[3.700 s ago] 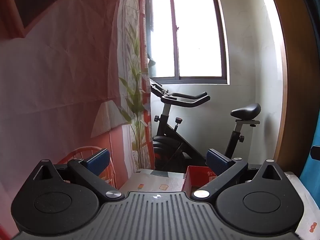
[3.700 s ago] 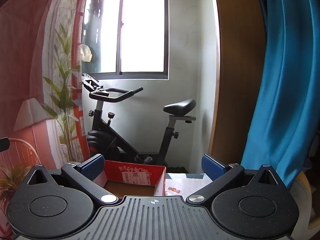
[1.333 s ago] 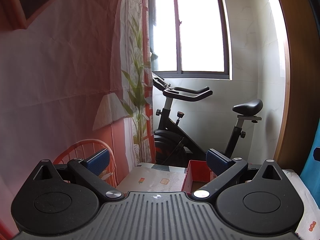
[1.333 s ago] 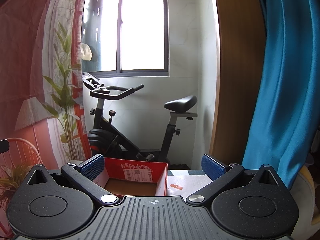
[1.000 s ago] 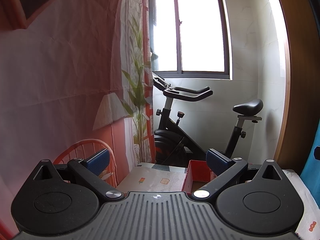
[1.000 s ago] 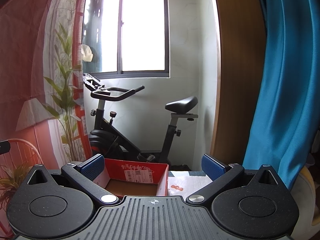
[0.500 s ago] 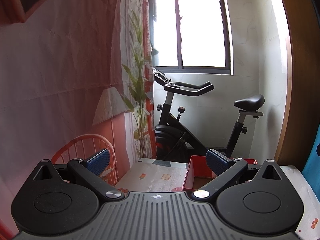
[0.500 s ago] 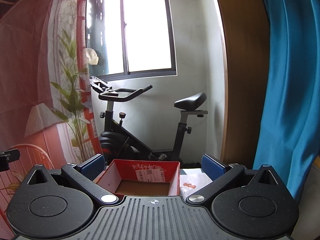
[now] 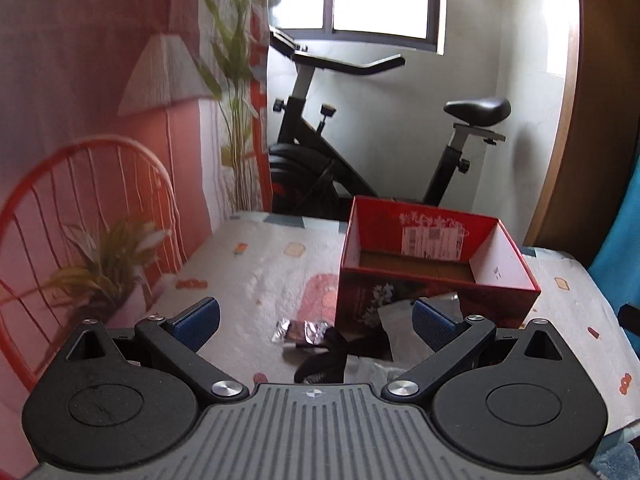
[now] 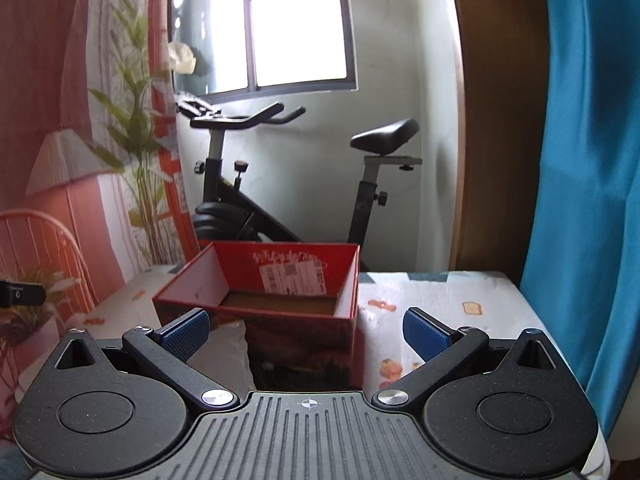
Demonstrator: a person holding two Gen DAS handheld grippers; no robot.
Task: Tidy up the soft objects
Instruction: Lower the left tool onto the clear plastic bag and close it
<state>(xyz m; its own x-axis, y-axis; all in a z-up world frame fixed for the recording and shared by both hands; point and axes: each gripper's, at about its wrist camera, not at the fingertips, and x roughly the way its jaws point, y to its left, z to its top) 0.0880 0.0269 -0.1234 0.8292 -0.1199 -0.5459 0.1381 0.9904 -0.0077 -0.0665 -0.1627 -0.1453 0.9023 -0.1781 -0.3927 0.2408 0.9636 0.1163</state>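
Lying just in front of the red box (image 9: 438, 264) on the table (image 9: 256, 272), a black soft item (image 9: 324, 360) and a foil packet (image 9: 298, 330) await sorting; left gripper (image 9: 316, 320) and right gripper (image 10: 306, 330) hover with jaws wide, empty, ready to pick.

A white shipping label (image 9: 433, 240) with barcodes and a square code sits on the inner back wall of the red box (image 9: 436, 288), under white printed characters, all too small and blurred to read.
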